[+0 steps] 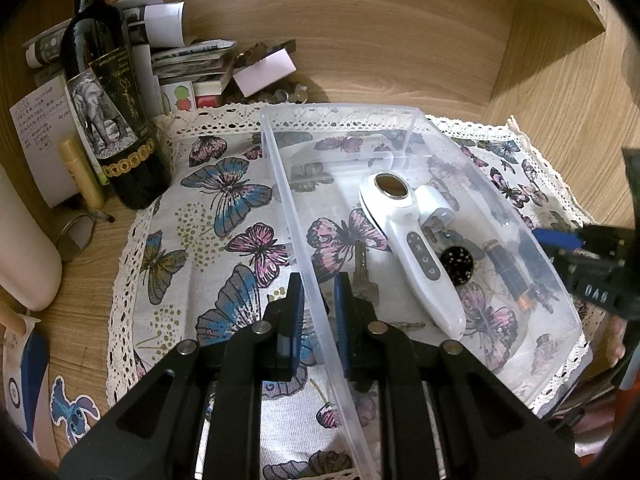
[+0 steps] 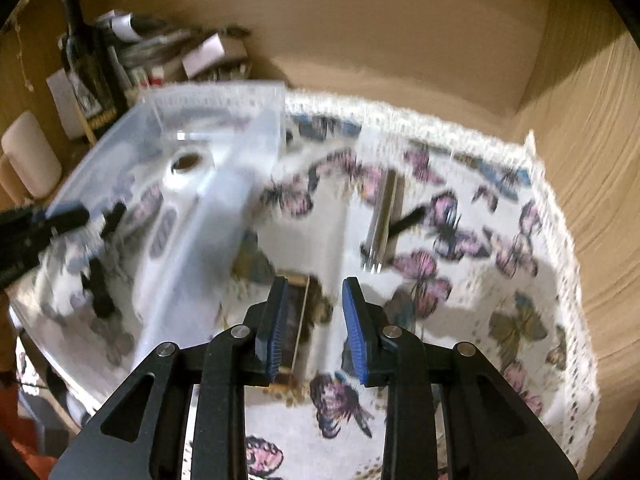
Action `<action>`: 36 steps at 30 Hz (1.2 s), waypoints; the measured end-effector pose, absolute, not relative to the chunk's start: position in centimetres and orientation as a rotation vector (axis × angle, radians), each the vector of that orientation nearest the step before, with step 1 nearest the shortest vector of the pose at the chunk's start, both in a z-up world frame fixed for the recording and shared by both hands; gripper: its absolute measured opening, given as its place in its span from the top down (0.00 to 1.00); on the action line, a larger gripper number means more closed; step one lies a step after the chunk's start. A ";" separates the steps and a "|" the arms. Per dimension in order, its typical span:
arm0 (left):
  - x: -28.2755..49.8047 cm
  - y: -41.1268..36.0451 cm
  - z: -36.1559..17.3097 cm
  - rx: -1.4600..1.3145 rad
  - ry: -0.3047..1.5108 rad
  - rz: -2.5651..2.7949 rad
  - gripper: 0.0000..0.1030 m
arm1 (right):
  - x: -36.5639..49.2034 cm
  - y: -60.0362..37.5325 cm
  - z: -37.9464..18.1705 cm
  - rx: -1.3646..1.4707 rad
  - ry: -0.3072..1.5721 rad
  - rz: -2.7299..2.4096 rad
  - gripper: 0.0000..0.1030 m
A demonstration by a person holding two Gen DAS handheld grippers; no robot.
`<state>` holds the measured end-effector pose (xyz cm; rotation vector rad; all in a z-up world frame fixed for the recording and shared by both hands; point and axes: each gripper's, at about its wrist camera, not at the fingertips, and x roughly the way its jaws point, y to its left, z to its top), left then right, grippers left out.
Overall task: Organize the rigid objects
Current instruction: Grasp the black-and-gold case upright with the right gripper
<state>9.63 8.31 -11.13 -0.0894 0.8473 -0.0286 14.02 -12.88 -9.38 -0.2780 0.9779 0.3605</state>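
Clear bin (image 1: 404, 120), frame centre: our left gripper (image 1: 318, 312) pinches its near wall, steadying it; right gripper (image 2: 314, 328) hangs half-open, empty, above a dark block (image 2: 298, 320) lower centre.

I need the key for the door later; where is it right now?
In the left wrist view, the key lies flat inside the clear bin, near its left wall, beside the white handheld device.
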 end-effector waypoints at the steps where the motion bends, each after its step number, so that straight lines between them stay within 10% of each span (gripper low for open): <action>1: 9.6 8.3 -11.2 -0.088 0.849 -0.028 0.86 | 14.0 -12.9 -9.8 -0.278 0.992 0.365 0.73; 11: 9.7 8.3 -11.3 -0.083 0.852 -0.024 0.86 | 13.3 -12.8 -12.3 -0.276 1.048 0.398 0.56; 15: 9.7 8.3 -11.3 -0.082 0.852 -0.024 0.86 | 13.1 -12.5 -12.5 -0.319 1.010 0.394 0.79; 36: 9.7 8.3 -11.3 -0.085 0.851 -0.024 0.86 | 13.1 -11.6 -3.4 -0.253 0.747 0.365 0.79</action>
